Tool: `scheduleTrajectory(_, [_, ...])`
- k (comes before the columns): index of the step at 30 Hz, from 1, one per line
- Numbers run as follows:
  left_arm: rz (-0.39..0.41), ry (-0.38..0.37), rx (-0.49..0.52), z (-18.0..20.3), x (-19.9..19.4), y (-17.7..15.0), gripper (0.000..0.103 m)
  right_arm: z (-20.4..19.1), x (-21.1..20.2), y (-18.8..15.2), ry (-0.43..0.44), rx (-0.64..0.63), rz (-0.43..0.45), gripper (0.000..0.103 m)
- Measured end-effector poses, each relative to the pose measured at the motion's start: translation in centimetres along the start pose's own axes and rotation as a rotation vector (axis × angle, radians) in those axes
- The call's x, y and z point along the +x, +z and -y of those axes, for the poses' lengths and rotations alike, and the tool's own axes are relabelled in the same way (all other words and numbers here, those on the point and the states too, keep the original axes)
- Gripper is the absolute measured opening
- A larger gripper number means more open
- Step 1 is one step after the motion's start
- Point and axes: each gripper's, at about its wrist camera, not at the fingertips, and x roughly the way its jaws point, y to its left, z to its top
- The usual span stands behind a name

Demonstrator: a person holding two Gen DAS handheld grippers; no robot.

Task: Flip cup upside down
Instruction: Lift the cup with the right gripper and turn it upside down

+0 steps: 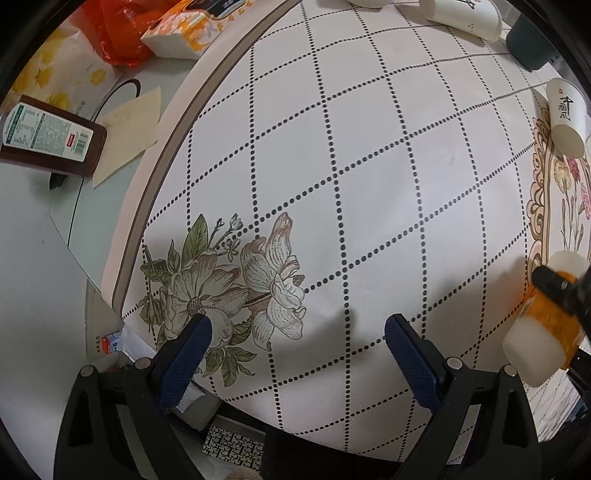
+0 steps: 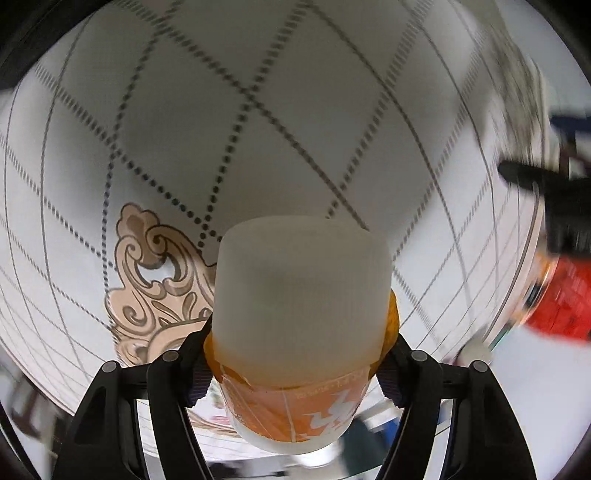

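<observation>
Between your right gripper's fingers sits the cup, a translucent white one with an orange band round its middle, and those fingers are closed in snug against the orange band on both sides. Your right wrist view fills up with it: the frosted white end points away from the camera, out over the tablecloth with its dotted diamond grid, and a tan scroll ornament peeks out just left of the cup. The surroundings are smeared with blur, so the red thing at the right edge can't be made out.

Switch to your left wrist view and you get what the first one hides: the cup from the side, at the far right edge, lying tilted with a black finger across the orange band. You can't tell from here whether it touches the cloth. Your left gripper stands wide open, blue pads well apart, nothing between them, over the printed flowers. Only this view shows the paper cups on their sides along the far edge, a dark green cup, a brown bottle lying off the cloth at left, and an orange tissue pack
</observation>
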Motion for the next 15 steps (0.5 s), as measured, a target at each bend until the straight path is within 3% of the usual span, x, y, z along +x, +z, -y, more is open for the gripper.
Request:
scheduleTrajectory(12, [0.028, 0.016, 0.060, 3.4, -1.9, 0.5, 0.096, 7.0, 2.7, -4.2, 0.328, 0.639, -0.021, 0.074])
scheduleTrajectory(15, [0.034, 0.015, 0.075, 4.1, -2.3, 0.2, 0.096, 5.5, 3.7, -6.4, 0.408, 0.784, -0.025, 0.074])
